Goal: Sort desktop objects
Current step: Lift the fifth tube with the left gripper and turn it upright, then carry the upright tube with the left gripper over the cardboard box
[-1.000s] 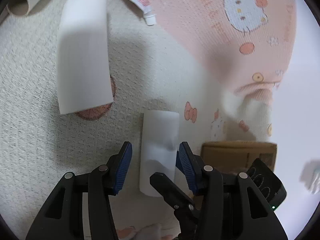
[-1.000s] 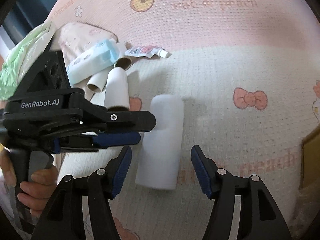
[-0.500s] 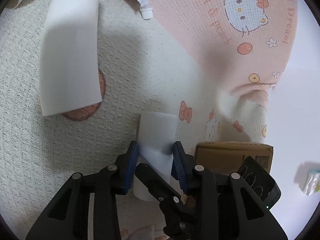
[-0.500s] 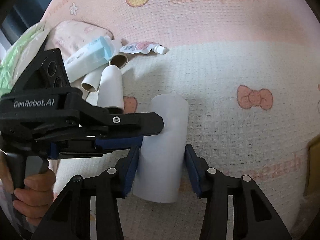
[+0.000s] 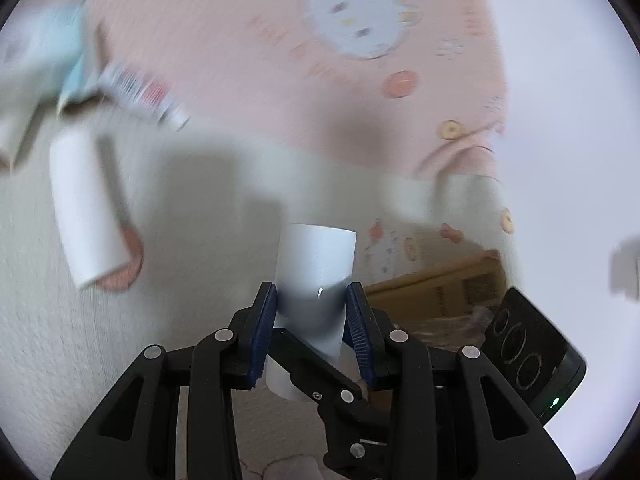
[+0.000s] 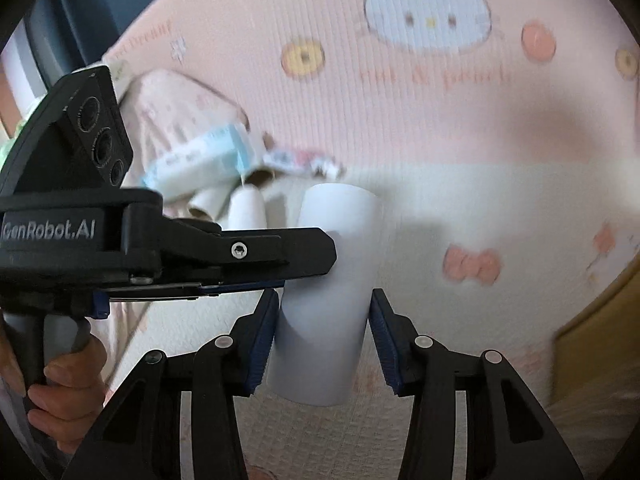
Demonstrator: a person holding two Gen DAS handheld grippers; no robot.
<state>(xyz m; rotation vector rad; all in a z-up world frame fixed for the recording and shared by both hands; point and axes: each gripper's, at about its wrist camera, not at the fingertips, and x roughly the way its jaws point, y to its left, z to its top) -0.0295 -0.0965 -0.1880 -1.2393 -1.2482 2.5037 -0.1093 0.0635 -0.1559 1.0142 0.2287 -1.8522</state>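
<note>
Both grippers — left gripper (image 5: 312, 320) and right gripper (image 6: 324, 332) — pinch one white tube (image 6: 328, 300), held above the blanket (image 6: 480, 200); another tube (image 5: 86, 216) and clutter near its far-left edge await sorting.

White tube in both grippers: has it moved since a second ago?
Yes. The white tube has lifted off the blanket, clamped by both grippers.

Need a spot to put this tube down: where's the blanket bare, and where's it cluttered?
Bare: the cream strip of blanket right of the white tube, around the bow print up to the cardboard box; the pink area beyond, by the cat print. Crowded: far left, where tissue pack, sachet and spare tubes pile together.
</note>
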